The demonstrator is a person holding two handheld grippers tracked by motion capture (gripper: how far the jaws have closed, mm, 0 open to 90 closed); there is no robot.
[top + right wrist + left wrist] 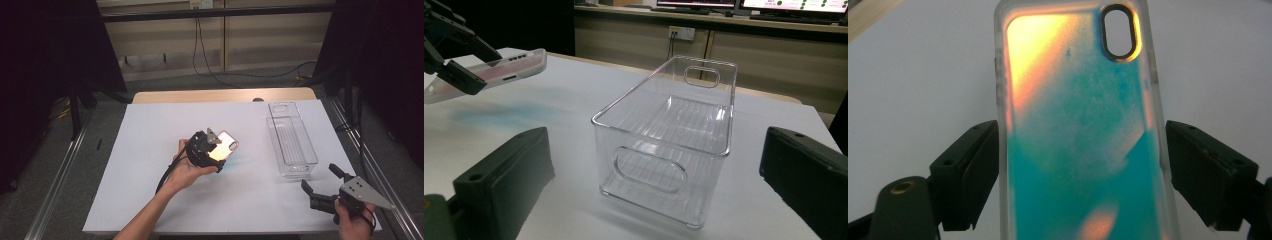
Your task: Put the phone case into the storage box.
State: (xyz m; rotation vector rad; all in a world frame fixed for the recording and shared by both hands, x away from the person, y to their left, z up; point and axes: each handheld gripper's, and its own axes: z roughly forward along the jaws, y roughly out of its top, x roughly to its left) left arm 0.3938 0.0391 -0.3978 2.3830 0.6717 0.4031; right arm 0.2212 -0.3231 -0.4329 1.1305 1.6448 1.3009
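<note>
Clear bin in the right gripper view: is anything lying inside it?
No. The clear bin is empty; its ribbed floor shows bare through the walls, and the phone case is held in the air off to one side.

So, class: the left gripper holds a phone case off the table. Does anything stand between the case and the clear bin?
Nothing visible does. The phone case sits in the left gripper, and only bare white table separates it from the clear bin.

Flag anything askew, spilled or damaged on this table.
Nothing stands out. The phone case sits squarely between the left gripper pads, lifted off the white table. The clear bin stands upright, empty and unbroken; the right gripper waits open beside it.
</note>
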